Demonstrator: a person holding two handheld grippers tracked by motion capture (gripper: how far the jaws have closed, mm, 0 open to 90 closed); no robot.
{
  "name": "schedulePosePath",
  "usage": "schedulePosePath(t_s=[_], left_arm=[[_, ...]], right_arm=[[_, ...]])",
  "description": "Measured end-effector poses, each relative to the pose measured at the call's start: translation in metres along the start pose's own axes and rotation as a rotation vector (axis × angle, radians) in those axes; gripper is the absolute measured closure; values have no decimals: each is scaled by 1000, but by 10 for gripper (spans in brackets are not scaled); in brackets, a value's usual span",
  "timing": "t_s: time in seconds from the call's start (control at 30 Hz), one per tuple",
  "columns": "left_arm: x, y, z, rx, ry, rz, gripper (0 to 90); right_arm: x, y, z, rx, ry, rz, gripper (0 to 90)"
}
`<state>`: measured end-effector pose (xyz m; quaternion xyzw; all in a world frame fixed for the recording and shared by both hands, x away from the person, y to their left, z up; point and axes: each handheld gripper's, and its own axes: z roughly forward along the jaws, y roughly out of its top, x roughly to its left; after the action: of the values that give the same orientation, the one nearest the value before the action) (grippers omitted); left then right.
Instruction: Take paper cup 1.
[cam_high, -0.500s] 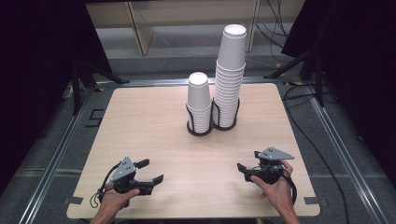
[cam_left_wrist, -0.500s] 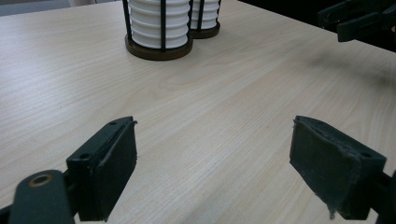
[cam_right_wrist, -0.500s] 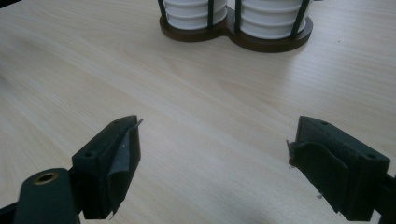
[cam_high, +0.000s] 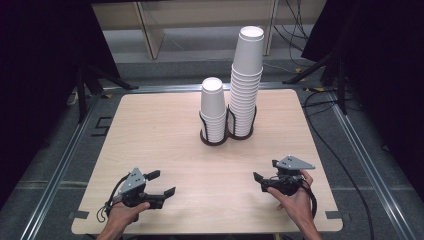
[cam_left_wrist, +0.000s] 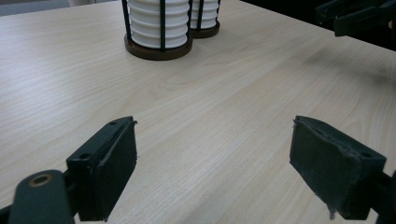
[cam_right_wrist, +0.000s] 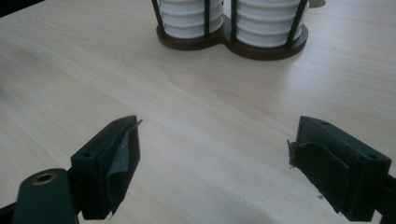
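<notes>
Two stacks of white paper cups stand in a dark wire holder (cam_high: 216, 142) at the table's middle: a short stack (cam_high: 213, 107) on the left and a tall stack (cam_high: 246, 75) on the right. My left gripper (cam_high: 163, 182) rests near the front left edge, open, nothing between its jaws. My right gripper (cam_high: 265, 170) sits near the front right, also open and empty. The left gripper view has its pads (cam_left_wrist: 112, 168) wide apart over bare wood, the holder base (cam_left_wrist: 158, 50) ahead. The right gripper view looks at both holder rings (cam_right_wrist: 233, 44) between spread pads (cam_right_wrist: 119, 165).
The wooden table (cam_high: 160, 130) has metal rails (cam_high: 65, 165) along both sides. Black stands and cables lie on the floor behind and to the right. The right gripper (cam_left_wrist: 355, 16) appears at the top right of the left gripper view.
</notes>
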<state>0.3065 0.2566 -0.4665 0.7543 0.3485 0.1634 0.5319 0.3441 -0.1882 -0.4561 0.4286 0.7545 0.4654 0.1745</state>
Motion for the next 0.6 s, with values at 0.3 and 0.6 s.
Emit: schedulePosePath(t_s=[0.3, 0.6], left_arm=[[-1, 0, -1, 15, 12, -2, 147], [0, 0, -1, 14, 14, -2, 147]], right_arm=[[-2, 11, 2, -13, -7, -61, 157], [9, 30, 13, -28, 29, -61, 163]])
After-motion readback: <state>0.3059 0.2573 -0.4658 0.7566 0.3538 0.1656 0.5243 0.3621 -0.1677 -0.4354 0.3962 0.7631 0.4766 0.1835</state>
